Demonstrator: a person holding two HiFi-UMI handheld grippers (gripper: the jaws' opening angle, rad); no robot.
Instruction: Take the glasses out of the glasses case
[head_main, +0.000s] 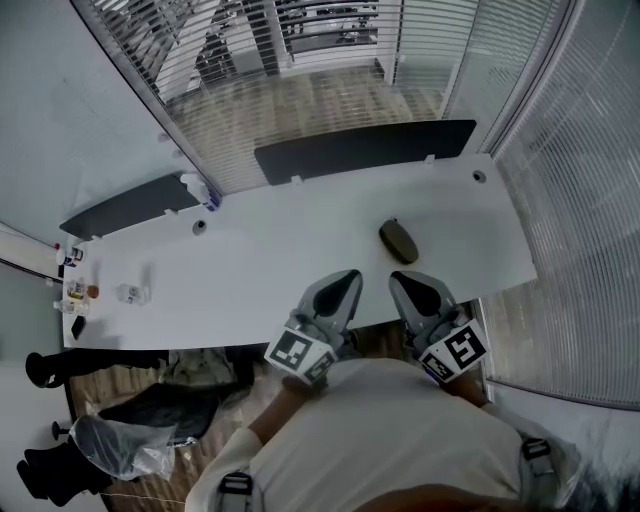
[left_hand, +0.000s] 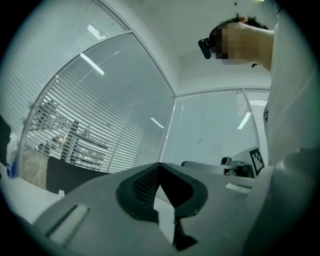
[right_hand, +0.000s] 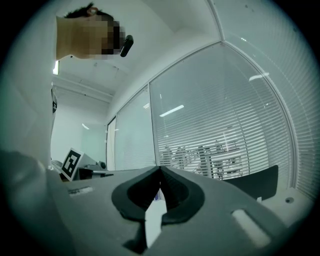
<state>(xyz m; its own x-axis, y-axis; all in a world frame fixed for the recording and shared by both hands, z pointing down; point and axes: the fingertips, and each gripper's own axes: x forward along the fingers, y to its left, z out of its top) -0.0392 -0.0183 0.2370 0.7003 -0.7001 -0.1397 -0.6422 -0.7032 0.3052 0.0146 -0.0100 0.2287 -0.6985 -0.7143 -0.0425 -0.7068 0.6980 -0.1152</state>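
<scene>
A dark olive glasses case (head_main: 398, 241) lies closed on the white table (head_main: 300, 260), right of the middle. Both grippers are held near the table's front edge, close to the person's body. My left gripper (head_main: 348, 277) points toward the table with its jaws shut and empty; in the left gripper view its tips (left_hand: 160, 165) meet. My right gripper (head_main: 398, 278) sits just in front of the case, apart from it, also shut with nothing in it (right_hand: 160, 169). The case shows in neither gripper view. No glasses are in sight.
Two dark partition panels (head_main: 365, 148) (head_main: 130, 205) stand along the table's far edge. Small items (head_main: 78, 292) and a bottle (head_main: 210, 198) sit at the left end. Glass walls with blinds surround the table. Bags (head_main: 120, 440) lie on the floor at lower left.
</scene>
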